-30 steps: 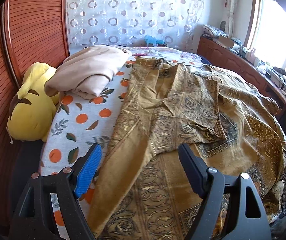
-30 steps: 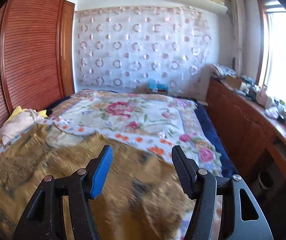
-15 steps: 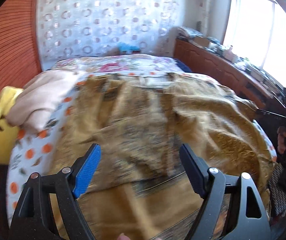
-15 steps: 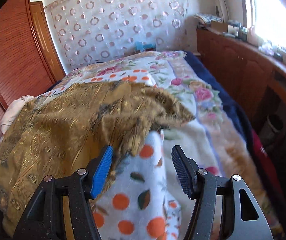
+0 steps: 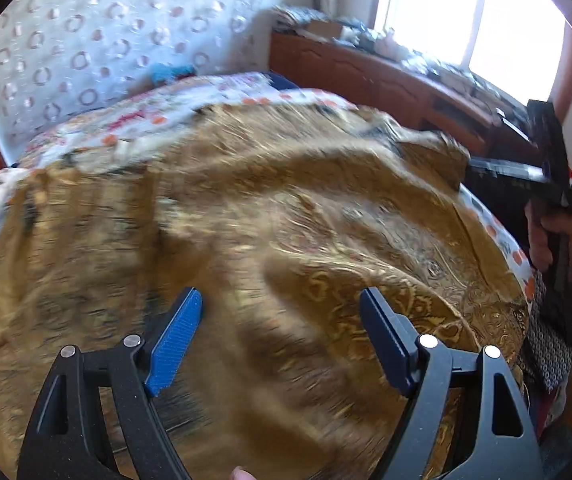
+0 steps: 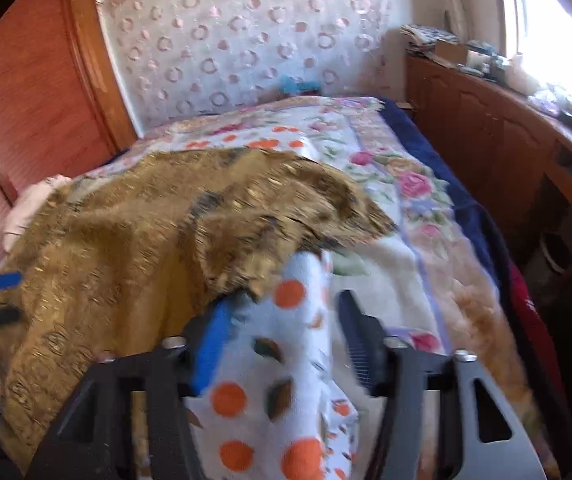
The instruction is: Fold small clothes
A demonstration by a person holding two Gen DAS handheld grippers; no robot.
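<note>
Right gripper (image 6: 282,332) now lower, closing around orange-dotted sheet (image 6: 286,364) beside golden garment (image 6: 134,248).

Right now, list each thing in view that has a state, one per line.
Golden patterned garment: spread over the bed, rumpled, not yet folded.
Orange-dotted blanket: humped up in a ridge between the right gripper's fingers.
Left gripper: open above the garment, holding nothing.
Right gripper: jaws closing, garment edge and blanket ridge between them.
Pale cloth: bunched by the wardrobe.
</note>
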